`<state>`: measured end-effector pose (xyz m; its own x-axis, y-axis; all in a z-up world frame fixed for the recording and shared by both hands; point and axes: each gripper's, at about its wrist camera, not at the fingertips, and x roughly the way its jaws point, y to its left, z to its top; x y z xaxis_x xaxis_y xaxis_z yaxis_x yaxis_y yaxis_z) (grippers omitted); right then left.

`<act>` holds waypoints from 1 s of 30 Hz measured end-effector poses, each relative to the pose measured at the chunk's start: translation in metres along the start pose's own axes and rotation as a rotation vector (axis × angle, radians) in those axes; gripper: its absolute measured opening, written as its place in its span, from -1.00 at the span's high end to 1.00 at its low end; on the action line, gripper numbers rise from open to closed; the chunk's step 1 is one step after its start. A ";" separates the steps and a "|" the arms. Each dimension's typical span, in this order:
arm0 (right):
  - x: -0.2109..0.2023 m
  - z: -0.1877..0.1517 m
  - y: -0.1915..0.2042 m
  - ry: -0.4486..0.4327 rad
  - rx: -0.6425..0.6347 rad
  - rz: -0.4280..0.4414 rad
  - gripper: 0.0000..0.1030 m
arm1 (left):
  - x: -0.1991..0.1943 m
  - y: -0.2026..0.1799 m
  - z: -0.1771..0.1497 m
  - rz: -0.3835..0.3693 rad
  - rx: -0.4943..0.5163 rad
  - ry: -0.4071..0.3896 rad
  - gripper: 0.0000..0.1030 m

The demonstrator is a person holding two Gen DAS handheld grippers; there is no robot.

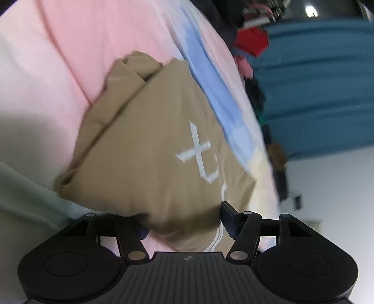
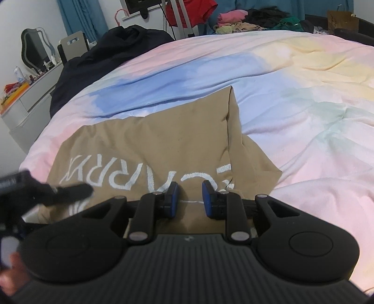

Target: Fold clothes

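Lying flat on bedspread (image 2: 303, 77), tan garment (image 2: 149, 149), long axis left-right.

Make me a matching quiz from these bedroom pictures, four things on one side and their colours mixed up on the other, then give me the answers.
Things:
1. folded T-shirt between the grippers
2. curtain by the wall
3. lettering on the T-shirt
4. garment hanging beyond the bed

Colours:
A. white
B. red
C. tan
D. teal blue

Pairs: 1-C, 2-D, 3-A, 4-B
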<state>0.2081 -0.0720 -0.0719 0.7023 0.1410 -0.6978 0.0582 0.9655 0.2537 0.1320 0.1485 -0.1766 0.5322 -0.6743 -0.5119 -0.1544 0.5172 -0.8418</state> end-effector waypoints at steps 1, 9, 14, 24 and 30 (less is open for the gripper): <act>0.000 0.000 0.000 -0.001 0.002 0.000 0.52 | -0.001 -0.003 -0.002 -0.001 0.019 -0.011 -0.16; -0.001 0.001 -0.003 -0.010 0.024 -0.003 0.52 | -0.017 -0.048 -0.021 -0.114 0.251 -0.107 0.05; 0.001 0.001 -0.006 -0.007 0.043 0.004 0.52 | -0.002 -0.036 -0.014 -0.077 0.139 -0.087 -0.05; -0.035 0.016 -0.030 -0.107 0.312 0.272 -0.53 | 0.007 -0.026 0.002 -0.121 0.061 -0.126 0.41; -0.022 0.011 -0.043 0.051 0.639 0.763 -1.00 | 0.012 -0.043 0.001 -0.180 0.126 -0.153 0.48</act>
<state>0.1973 -0.1189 -0.0602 0.6807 0.6983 -0.2214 -0.0145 0.3150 0.9490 0.1455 0.1188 -0.1466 0.6631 -0.6787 -0.3156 0.0540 0.4639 -0.8842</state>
